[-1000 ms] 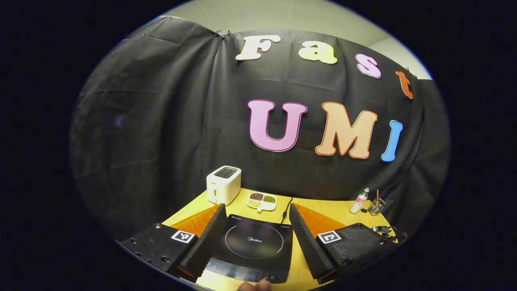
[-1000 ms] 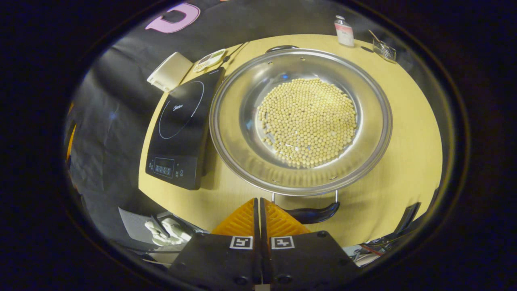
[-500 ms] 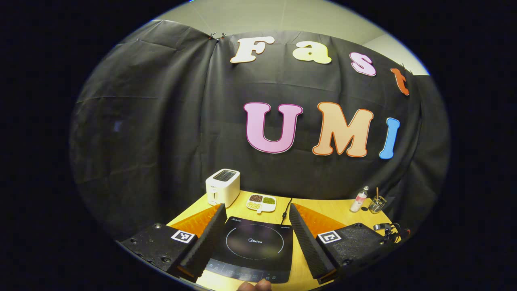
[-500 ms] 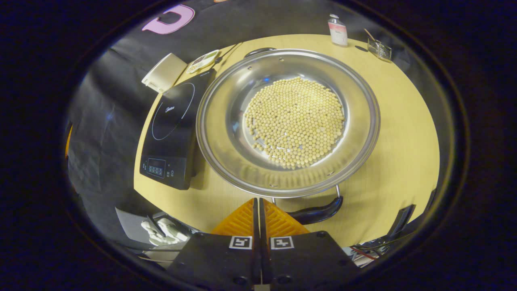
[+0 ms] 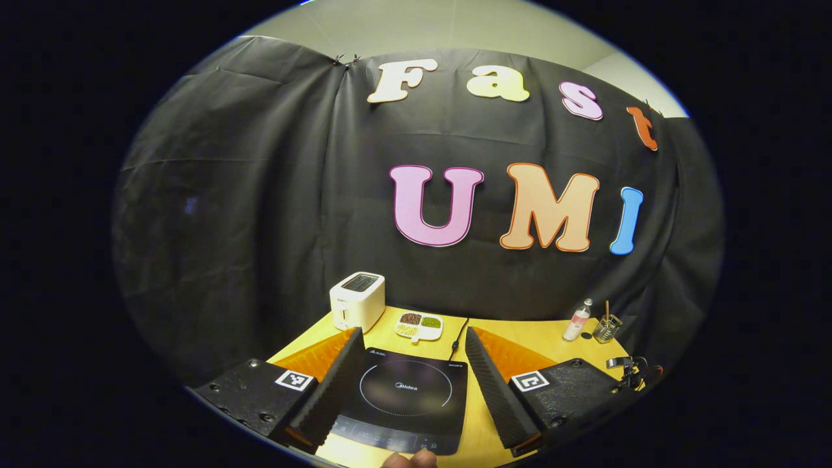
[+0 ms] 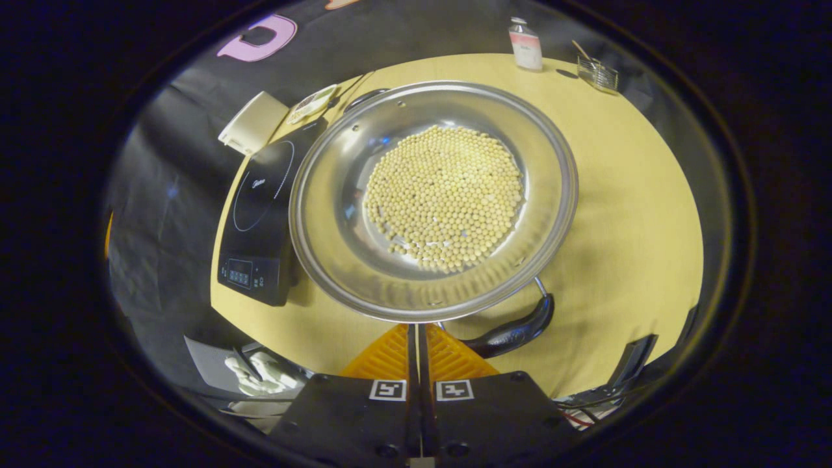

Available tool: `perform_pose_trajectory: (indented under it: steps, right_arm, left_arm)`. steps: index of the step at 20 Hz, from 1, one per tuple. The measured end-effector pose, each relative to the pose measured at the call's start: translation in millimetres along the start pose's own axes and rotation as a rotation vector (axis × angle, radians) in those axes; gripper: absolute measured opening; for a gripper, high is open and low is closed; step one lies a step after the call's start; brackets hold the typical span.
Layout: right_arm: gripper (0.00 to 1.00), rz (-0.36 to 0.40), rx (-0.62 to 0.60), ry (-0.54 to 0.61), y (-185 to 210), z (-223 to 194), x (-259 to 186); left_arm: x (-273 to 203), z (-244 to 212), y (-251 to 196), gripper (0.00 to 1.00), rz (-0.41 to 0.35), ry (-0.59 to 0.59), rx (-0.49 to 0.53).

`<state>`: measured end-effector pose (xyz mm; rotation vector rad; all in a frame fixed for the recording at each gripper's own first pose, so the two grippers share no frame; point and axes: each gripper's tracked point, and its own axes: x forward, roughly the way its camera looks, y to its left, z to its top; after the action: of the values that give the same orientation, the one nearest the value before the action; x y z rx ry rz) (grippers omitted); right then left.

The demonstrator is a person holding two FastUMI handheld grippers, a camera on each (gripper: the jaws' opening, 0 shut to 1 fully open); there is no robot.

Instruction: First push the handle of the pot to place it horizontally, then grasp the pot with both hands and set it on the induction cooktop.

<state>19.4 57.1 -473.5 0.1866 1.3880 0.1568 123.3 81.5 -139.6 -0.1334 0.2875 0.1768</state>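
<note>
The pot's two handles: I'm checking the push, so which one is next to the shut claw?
The near black handle, just right of the right claw; the other handle sits across the pot's rim.

Even overhead light, strong fisheye warp in both views

We see the table (image 6: 624, 195) brightly lit ahead of the right gripper (image 6: 416, 331), the pot (image 6: 338, 214) glinting with soft highlights and casting a short shadow beneath its rim. Ahead of the left gripper (image 5: 409, 383) the cloth stays dim. Edges bend and soften; centres stay sharp.
</note>
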Motion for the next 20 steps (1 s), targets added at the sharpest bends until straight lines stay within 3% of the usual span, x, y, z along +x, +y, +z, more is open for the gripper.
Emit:
perform_pose_trajectory:
  steps: [2,4,5,6,10,20]
  right_arm:
    - [0.02,0.005,0.001,0.001,-6,2,0]
    - [0.02,0.008,-0.004,0.004,-13,3,0]
    - [0.02,0.008,-0.006,0.006,-18,4,0]
    - [0.02,0.01,-0.008,0.008,-22,4,0]
    - [0.03,0.024,-0.01,0.018,-38,9,1]
    - [0.03,0.06,-0.056,0.039,-82,31,7]
  left_arm:
    - [-1,0,-5,0.95,0.004,-0.001,0.004]
    - [-3,-2,-10,0.95,0.01,0.002,0.009]
    - [-4,-2,-13,0.9,0.014,0.002,0.01]
    - [-5,-3,-15,0.95,0.02,0.003,0.01]
    - [-9,-7,-26,0.91,0.046,0.009,0.01]
    - [-23,-20,-62,0.95,0.119,0.023,0.017]
